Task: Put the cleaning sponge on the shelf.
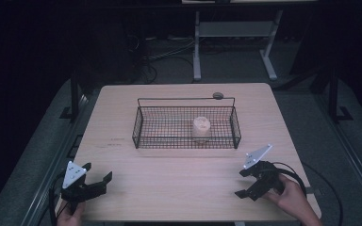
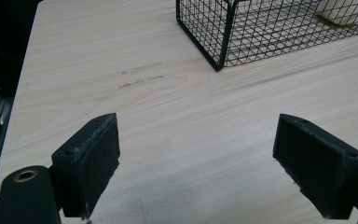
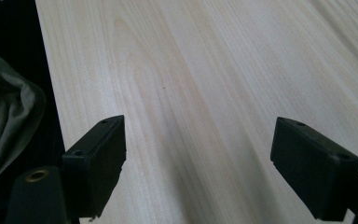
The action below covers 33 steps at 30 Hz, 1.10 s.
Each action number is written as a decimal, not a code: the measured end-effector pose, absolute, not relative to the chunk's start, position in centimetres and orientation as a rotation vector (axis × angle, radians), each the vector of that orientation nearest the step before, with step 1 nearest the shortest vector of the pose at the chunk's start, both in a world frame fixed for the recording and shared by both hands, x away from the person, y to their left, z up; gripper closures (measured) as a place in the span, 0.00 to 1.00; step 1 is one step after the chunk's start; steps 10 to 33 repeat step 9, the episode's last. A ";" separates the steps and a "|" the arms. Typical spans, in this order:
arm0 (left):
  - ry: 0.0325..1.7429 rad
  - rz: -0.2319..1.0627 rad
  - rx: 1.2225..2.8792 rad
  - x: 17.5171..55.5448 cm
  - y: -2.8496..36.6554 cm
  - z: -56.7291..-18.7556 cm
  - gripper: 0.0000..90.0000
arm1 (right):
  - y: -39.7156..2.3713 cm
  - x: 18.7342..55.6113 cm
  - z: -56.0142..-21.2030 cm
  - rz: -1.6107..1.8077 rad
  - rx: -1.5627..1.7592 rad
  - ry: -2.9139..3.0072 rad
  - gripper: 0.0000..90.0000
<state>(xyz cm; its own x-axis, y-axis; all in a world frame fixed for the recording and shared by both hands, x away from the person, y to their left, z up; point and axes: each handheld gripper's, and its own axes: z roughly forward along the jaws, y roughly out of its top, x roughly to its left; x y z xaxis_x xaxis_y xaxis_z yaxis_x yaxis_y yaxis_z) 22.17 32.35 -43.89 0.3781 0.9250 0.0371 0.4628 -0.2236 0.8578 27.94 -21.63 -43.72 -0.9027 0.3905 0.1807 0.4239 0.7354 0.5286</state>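
Down at the table's (image 1: 122, 197) near edge, the left gripper (image 1: 96, 176) sits by the left corner, jaws spread and holding nothing. The right gripper (image 1: 242, 182) by the right corner is just as wide and bare, likely clear for a reach. Farther back, mid-table, the wire basket (image 1: 140, 127) holds a pale cup (image 1: 201, 126) toward its right end.

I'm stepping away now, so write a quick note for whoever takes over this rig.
Left gripper: open, holding nothing, over the table's near left corner.
Right gripper: open, holding nothing, near the right edge.
Wire basket: mid-table, with a pale round container standing inside it, right of centre.
Done: the container is in the basket, untouched by either gripper.
Left: judge the next step yourself; both grippers are free.
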 end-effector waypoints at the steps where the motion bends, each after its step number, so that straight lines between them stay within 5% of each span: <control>1: 1.205 0.729 1.839 22.2 32.3 -43.9 0.15 | -21.7 27.8 -43.7 -0.892 -0.675 -2.880 0.20; 33: 1.207 0.729 1.843 22.3 32.3 -44.0 0.15 | -21.8 27.1 -44.1 -0.906 -0.705 -2.876 0.19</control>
